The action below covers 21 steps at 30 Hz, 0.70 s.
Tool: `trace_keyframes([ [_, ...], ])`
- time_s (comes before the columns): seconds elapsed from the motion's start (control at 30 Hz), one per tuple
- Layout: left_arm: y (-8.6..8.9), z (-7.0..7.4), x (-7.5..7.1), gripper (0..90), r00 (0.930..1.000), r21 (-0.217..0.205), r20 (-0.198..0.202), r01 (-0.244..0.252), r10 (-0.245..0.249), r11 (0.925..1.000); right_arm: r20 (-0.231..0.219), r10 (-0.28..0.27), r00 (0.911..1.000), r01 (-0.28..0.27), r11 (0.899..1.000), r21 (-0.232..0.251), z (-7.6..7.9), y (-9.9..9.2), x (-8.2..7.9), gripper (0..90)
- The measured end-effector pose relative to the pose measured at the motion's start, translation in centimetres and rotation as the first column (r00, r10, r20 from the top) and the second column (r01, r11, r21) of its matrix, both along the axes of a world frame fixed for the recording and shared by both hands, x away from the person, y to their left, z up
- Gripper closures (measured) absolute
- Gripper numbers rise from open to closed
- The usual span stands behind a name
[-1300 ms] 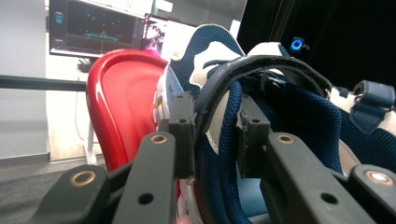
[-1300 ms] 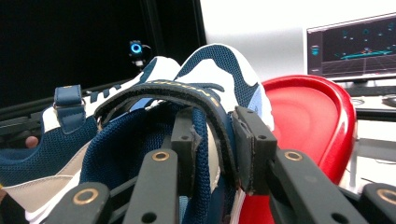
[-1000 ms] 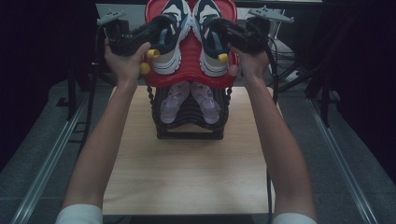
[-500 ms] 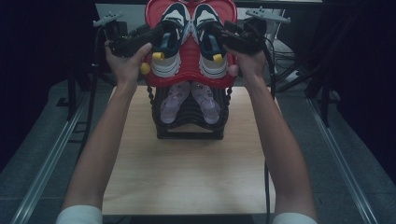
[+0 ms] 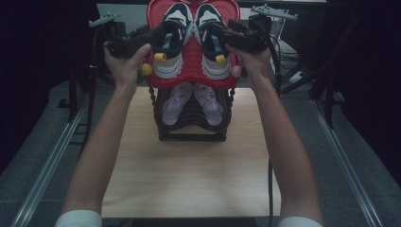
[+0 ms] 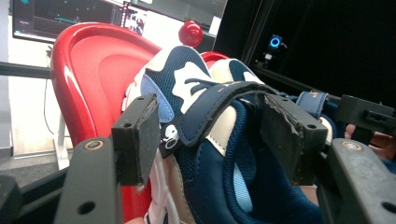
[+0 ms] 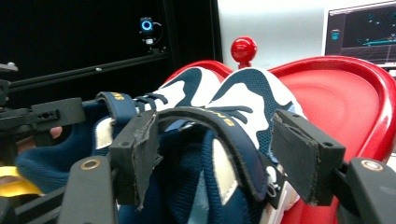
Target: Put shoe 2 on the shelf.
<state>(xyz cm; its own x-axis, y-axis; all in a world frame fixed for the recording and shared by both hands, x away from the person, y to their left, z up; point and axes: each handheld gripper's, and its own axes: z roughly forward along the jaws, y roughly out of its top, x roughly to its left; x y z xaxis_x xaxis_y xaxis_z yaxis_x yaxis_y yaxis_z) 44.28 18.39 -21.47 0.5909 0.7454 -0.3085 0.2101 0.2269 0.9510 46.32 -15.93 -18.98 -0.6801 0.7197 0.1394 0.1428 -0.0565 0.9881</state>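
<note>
Two open grippers (image 5: 158,40) (image 5: 222,38) around navy sneakers (image 5: 191,28)

We see bare bench (image 5: 189,179) across the lower frame, open for a gripper. At upper centre the red tray (image 5: 189,78) and black rack (image 5: 191,127) block passage.

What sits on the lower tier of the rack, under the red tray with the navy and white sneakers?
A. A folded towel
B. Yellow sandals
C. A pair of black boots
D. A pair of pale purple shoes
D: in the high view a pair of pale purple shoes rests on the black rack, just below the red tray that carries the navy and white sneakers.
</note>
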Motion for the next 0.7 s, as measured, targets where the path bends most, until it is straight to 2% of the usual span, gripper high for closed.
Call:
trace_keyframes([
  [0.23, 1.3, -0.4, -1.0, 38.4, 1.0000, -0.023, -0.005, 0.002, -0.002, 0.9997, 0.017, 0.006, 0.9998, -0.006, 0.999, 0.035, -0.1, -0.9, -1.0, 35.3],
  [0.7, 3.9, -1.6, -3.8, 38.6, 1.0000, -0.056, -0.006, -0.002, 0.002, 0.9984, 0.032, 0.017, 0.9993, -0.021, 0.990, 0.140, -2.0, -3.8, -2.3, 37.0],
])
